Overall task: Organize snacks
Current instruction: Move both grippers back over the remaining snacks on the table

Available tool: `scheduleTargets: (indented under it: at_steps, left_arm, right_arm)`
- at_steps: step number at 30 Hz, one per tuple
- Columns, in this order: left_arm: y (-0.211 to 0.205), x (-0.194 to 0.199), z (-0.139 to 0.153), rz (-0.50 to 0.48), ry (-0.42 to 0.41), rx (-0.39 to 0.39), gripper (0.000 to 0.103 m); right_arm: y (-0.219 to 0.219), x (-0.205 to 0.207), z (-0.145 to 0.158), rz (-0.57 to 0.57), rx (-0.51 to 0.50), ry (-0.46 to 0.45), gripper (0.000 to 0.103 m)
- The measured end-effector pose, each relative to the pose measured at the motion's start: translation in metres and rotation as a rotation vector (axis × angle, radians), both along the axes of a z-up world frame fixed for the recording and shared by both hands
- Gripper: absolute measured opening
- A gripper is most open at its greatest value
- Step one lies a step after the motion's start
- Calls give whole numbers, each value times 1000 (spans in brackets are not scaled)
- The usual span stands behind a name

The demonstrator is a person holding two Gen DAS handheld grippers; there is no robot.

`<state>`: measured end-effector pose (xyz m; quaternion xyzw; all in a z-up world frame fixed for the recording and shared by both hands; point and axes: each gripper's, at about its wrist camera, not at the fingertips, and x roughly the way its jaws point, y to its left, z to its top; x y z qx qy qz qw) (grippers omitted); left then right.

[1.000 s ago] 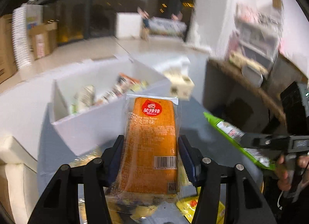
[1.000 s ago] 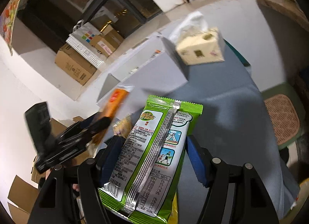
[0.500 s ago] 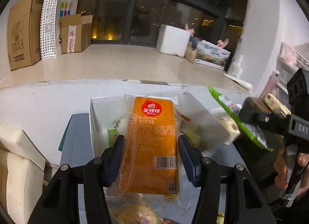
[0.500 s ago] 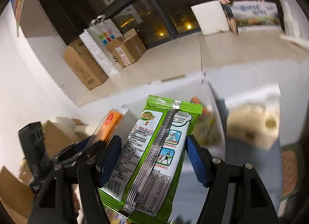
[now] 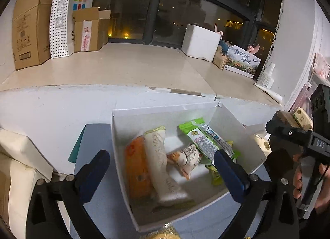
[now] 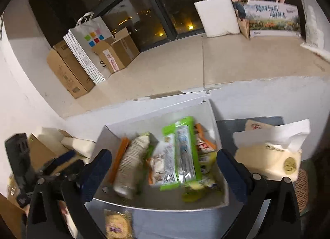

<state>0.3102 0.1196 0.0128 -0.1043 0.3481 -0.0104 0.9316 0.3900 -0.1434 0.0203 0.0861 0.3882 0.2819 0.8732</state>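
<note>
A white box (image 5: 160, 115) on the blue-grey table holds several snack packets. The orange packet (image 5: 135, 171) lies along its left wall, and the green packet (image 5: 206, 141) lies blurred on top of the others toward the right. My left gripper (image 5: 160, 153) hovers over the box, its jaws opening wide, with nothing pressed between them. My right gripper (image 6: 164, 152) hangs over the same white box (image 6: 156, 206), its jaws also opening. The green packet (image 6: 181, 156) lies loose below it and the orange packet (image 6: 120, 156) stands on edge at the left.
A tissue pack (image 6: 274, 156) sits just right of the box. A round-cookie packet (image 6: 117, 224) lies on the table in front of it. Cardboard boxes (image 5: 31, 26) and a dotted paper bag (image 5: 66, 16) stand on the ledge behind. A hand (image 5: 309, 179) holds the right gripper's handle.
Both grippers swung over the white box and opened. The orange packet left the left jaws and the green packet left the right jaws; both now lie in the box.
</note>
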Motion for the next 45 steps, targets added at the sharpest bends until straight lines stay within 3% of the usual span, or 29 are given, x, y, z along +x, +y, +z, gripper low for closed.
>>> scheduleTargets:
  at_steps: [6, 11, 15, 16, 19, 22, 25, 29, 37, 42, 45]
  left_arm:
    - [-14, -52, 15, -29, -44, 57, 103]
    - [-34, -116, 26, -65, -90, 112, 103]
    - [-47, -177, 26, -94, -126, 132, 103]
    - [-49, -191, 25, -98, -130, 127, 103]
    - [-56, -232, 13, -122, -118, 112, 103]
    - [-61, -261, -4, -97, -102, 89, 103]
    - [-63, -282, -24, -90, -75, 28, 103]
    - [-68, -296, -47, -96, -37, -46, 103]
    - [-70, -296, -54, -83, -28, -65, 103]
    - [-70, -294, -56, -80, -19, -64, 103]
    - [-66, -294, -58, -55, -21, -52, 103]
  right_arm:
    - [-9, -37, 19, 37, 31, -61, 103]
    - [-19, -111, 36, 79, 22, -200, 103]
    - [-31, -181, 33, 113, -4, -280, 103]
    - [-36, -197, 28, 110, -10, -280, 103]
    - [-47, -233, 0, 79, -88, -172, 103]
    - [-58, -263, -31, 46, -145, -173, 103]
    - [-67, -282, -67, 13, -193, -115, 103]
    - [-77, -289, -95, -1, -188, -46, 103]
    - [-53, -263, -110, 92, -198, -8, 103]
    - [-43, -228, -124, 82, -154, 64, 103]
    - [-33, -207, -133, 77, -216, 62, 103]
